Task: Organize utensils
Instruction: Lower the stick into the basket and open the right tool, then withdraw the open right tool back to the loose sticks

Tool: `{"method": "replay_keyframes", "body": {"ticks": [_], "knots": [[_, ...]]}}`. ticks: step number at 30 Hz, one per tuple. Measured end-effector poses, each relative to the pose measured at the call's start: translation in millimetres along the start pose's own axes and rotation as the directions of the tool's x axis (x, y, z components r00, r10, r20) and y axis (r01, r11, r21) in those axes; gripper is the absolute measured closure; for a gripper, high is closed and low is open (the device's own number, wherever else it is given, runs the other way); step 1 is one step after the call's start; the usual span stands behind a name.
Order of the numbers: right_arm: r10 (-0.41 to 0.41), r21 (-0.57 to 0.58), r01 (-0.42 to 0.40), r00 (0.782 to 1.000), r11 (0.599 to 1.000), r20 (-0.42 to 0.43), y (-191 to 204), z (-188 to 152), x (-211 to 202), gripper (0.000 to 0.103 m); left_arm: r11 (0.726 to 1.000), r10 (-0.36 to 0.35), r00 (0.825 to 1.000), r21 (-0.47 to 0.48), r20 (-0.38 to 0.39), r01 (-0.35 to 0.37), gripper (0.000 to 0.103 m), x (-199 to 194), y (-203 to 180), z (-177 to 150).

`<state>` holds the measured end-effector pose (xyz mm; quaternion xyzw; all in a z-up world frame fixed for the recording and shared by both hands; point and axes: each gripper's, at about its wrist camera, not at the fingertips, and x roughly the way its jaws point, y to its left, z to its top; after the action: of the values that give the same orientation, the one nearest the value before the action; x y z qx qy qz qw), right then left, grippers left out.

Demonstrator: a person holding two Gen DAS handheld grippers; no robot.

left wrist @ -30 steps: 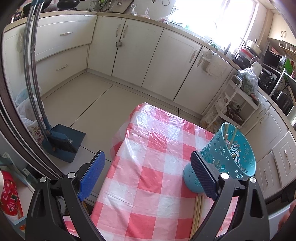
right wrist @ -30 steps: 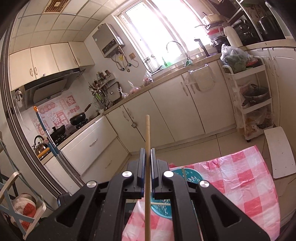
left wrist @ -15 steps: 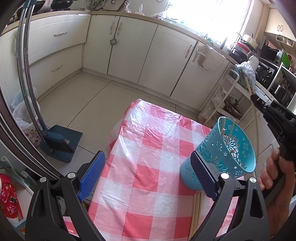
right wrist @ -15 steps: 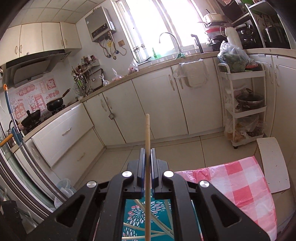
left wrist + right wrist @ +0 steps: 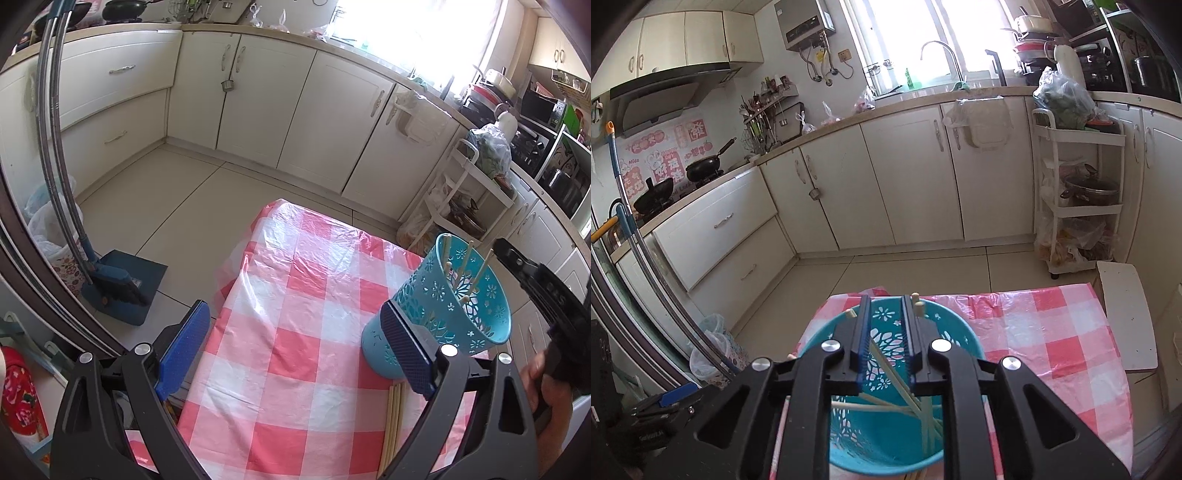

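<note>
**Obs:** Right gripper sits directly over the mouth of the teal holder. Your jaws are opening, and no stick is pinched between the pads. The chopsticks in the holder lean loose inside it, ends poking past the far rim.

**Op:** And the left?

**Obs:** Left gripper hangs with its jaws spread wide and nothing in them, above the near part of the checked tablecloth. The holder stands on the right side of that cloth, tilted a little in this fisheye view; I cannot tell whether your right blue pad touches its wall or only overlaps it.

**Op:** What is left to sort?

**Obs:** A few loose chopsticks lie flat on the cloth, just near of the holder's base, running toward you. Their near ends are hidden behind the left claw's frame.

**Op:** Handling notes?

**Obs:** My judgement: they are light, stiff and thin, and smooth enough to roll or swivel in the pads. The plastic film over the cloth looks slick, so a stick may skid when you press down. Take one near its middle, pads square across it. The holder looks light and perforated, so a knock on its rim could tip it.
</note>
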<state>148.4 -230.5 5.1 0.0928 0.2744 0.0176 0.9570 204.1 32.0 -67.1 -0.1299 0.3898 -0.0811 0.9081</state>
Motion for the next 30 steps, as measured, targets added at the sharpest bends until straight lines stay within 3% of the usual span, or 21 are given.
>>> {"method": "replay_keyframes", "body": {"ticks": [2,7,11,15,21,30], "knots": [[0.003,0.001,-0.003,1.0,1.0,0.025,0.4,-0.6,-17.4,0.084,1.0,0.003,1.0,0.001,0.004,-0.003,0.013,-1.4,1.0,0.3],[-0.004,-0.007,0.005,0.993,1.0,0.115,2.4,-8.4,-75.2,0.07,1.0,0.004,1.0,-0.001,0.014,-0.004,0.013,-5.5,1.9,1.0],[-0.023,-0.022,0.025,0.994,0.999,0.11,2.2,-32.3,-104.0,0.07,1.0,0.008,1.0,0.009,0.021,-0.008,0.013,-8.4,0.7,0.6],[-0.045,-0.026,0.045,0.998,0.999,-0.031,-2.2,-81.0,-98.2,0.07,1.0,0.015,1.0,0.018,0.023,-0.016,0.013,-9.6,0.4,-0.2],[-0.072,0.03,0.081,0.968,0.996,-0.239,-15.3,-143.1,-56.3,0.073,0.999,0.032,0.999,0.036,0.019,-0.032,0.012,-10.1,0.3,-3.9],[-0.119,-0.003,0.124,0.944,0.992,-0.307,-12.2,-163.3,-8.3,0.076,0.999,0.032,0.999,0.042,0.007,-0.032,0.012,-7.1,0.0,-3.9]]}}
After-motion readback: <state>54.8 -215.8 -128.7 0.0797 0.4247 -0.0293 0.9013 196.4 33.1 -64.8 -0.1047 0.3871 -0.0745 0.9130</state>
